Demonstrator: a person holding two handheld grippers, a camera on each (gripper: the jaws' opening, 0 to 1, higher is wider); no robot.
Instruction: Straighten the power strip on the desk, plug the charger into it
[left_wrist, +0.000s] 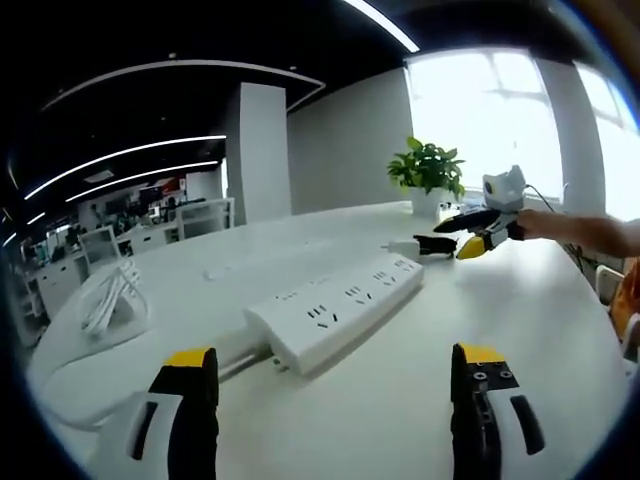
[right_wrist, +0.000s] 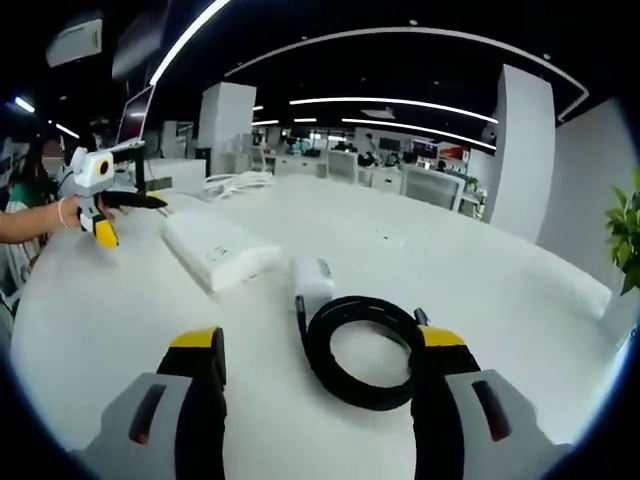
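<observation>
In the left gripper view, the left gripper (left_wrist: 335, 375) rises from the bottom edge with its two yellow-tipped jaws wide apart and nothing between them, poised over the white desk (left_wrist: 520, 320). Just beyond the jaws lies the white power strip (left_wrist: 335, 308), set at an angle across the desk with its sockets facing up and its near end a little to the left of the jaws. To the left, near the desk edge, sits a bundle of white cable (left_wrist: 108, 298). Farther along, past the far end of the strip, the white charger (left_wrist: 402, 246) lies on the desk with its black cord (left_wrist: 435, 243) beside it, and the right gripper (left_wrist: 478, 232) reaches in from the right, held by a person's hand, its jaws apart close to the cord. A potted plant (left_wrist: 428, 172) stands behind it by the bright window. In the right gripper view, the right gripper (right_wrist: 318, 352) has its jaws open on either side of the coiled black cord (right_wrist: 363, 348), not clamped on it. The charger (right_wrist: 312, 278) lies touching the coil's far side, and the power strip (right_wrist: 218, 248) sits just beyond to the left. Farther left, the left gripper (right_wrist: 112, 222) shows in a person's hand, jaws open, over the desk (right_wrist: 500, 290).
</observation>
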